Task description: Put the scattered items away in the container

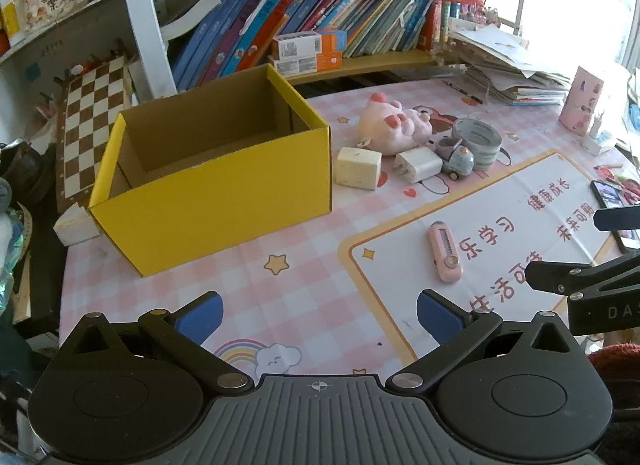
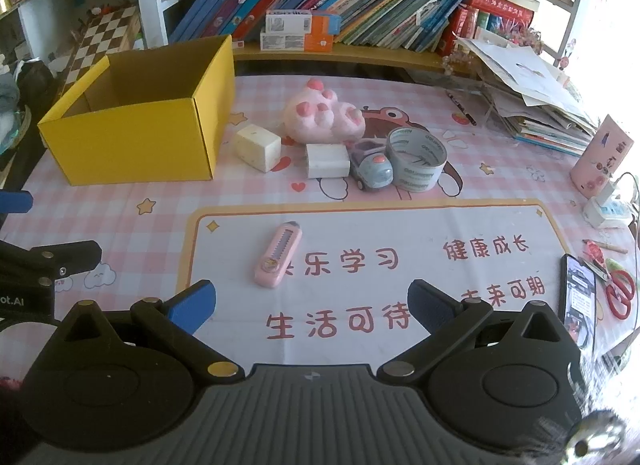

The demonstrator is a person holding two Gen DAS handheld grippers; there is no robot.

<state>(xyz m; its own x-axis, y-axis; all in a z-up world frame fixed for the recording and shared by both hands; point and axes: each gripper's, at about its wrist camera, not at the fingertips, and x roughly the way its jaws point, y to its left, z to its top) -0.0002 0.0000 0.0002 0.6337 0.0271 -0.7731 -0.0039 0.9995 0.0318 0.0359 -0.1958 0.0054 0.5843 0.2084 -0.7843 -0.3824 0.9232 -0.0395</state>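
Both hand-held grippers hover low over the near edge of the table (image 2: 120,201), each with its blue-padded jaws spread fully apart and nothing between them. The left gripper (image 1: 319,315) points down and forward; the yellow box (image 1: 208,169) stands ahead of it and to its left, open at the top, with nothing visible inside. The right gripper (image 2: 311,305) faces the middle of the table. The pink utility knife (image 2: 278,261) lies flat on the printed mat just ahead of its left finger, apart from it.

Further back, well apart from both grippers, a cluster of items sits to the right of the yellow box:
- cream block (image 2: 257,147), nearest the box;
- white charger (image 2: 327,160), just beside the toy car (image 2: 372,169);
- tape roll (image 2: 416,159), touching the toy car on its right;
- pink plush toy (image 2: 324,117), behind the others.

A phone (image 2: 580,297) and red scissors (image 2: 620,297) lie at the table's right edge.
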